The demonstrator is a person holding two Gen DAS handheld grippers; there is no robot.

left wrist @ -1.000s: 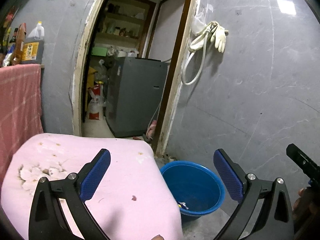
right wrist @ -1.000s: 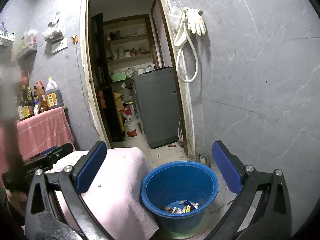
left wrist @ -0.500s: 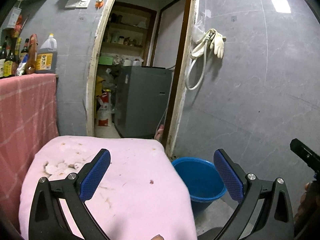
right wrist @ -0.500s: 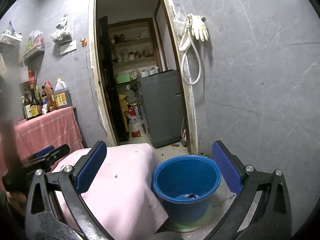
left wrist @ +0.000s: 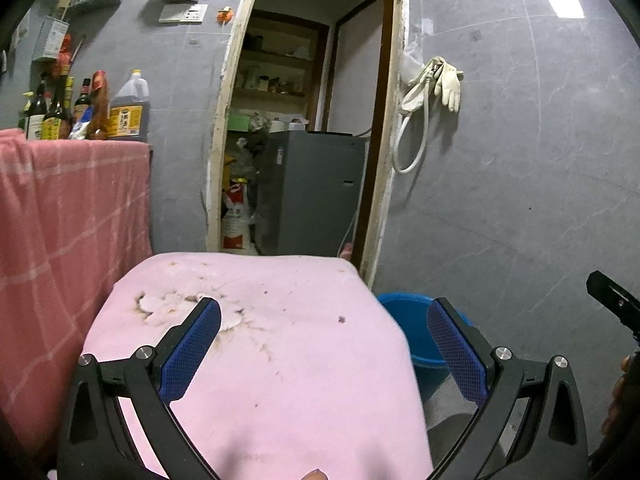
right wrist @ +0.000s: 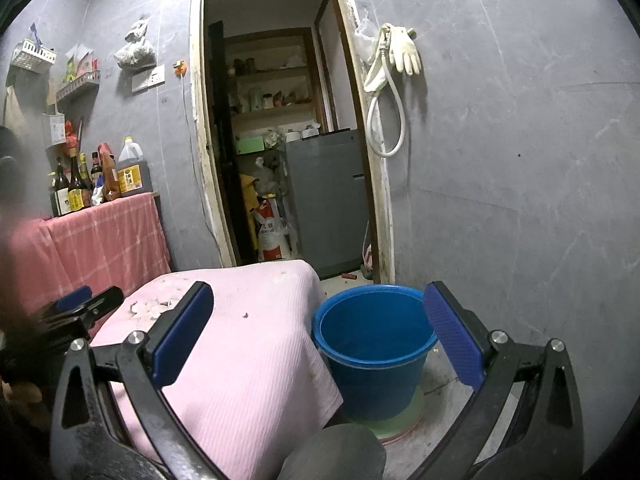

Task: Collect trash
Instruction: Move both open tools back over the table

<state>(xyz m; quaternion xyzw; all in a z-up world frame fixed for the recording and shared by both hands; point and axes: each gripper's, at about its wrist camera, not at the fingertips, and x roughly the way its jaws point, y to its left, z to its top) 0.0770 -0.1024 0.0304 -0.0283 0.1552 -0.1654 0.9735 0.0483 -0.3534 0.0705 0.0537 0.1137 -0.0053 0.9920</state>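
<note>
A small table under a pink cloth [left wrist: 280, 340] stands in front of me, also in the right wrist view [right wrist: 240, 344]. White scraps [left wrist: 172, 306] and a few dark crumbs [left wrist: 341, 319] lie on it; the scraps also show in the right wrist view [right wrist: 148, 306]. A blue bucket [right wrist: 374, 344] stands on the floor right of the table, partly hidden in the left wrist view [left wrist: 420, 336]. My left gripper [left wrist: 322, 344] is open and empty above the cloth. My right gripper [right wrist: 316, 332] is open and empty, above the table's right edge and the bucket.
A taller table with a red checked cloth [left wrist: 68, 216] holds bottles [left wrist: 84, 108] on the left. An open doorway [left wrist: 304, 140] with a grey appliance [right wrist: 328, 200] lies ahead. A hose and glove [right wrist: 394, 68] hang on the grey wall.
Both grippers have risen and pulled back from the bucket. The bucket's inside and its trash are now out of sight. Both stay open.
</note>
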